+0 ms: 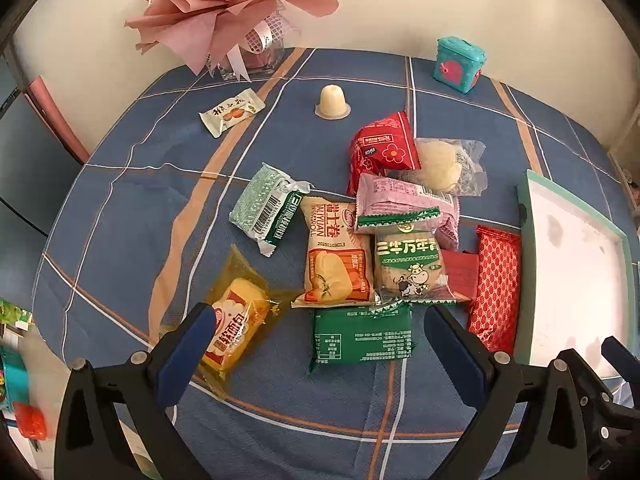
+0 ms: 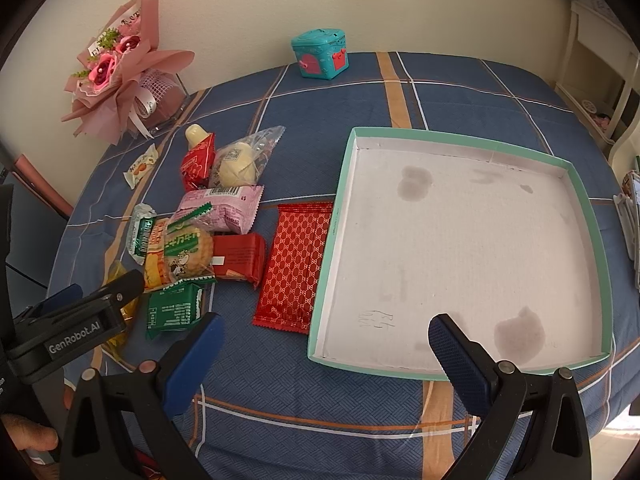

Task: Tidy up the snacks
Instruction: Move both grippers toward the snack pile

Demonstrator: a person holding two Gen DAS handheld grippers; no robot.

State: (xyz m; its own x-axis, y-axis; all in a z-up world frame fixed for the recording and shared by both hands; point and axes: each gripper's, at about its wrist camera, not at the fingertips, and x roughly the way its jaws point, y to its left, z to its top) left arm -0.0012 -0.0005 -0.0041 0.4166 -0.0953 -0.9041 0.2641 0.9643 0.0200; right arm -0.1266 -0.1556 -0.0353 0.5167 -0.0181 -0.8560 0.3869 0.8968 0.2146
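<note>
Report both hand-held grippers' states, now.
Left hand-held gripper: open, holding nothing.
Right hand-held gripper: open, holding nothing.

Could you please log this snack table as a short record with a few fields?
surface: table with blue plaid cloth
tray: shallow teal-rimmed tray, nothing in it
snacks: packets heaped left of the tray
nearest tray: red patterned packet, against its left wall
apart: jelly cup
left gripper: open, above green packet
right gripper: open, above tray corner
</note>
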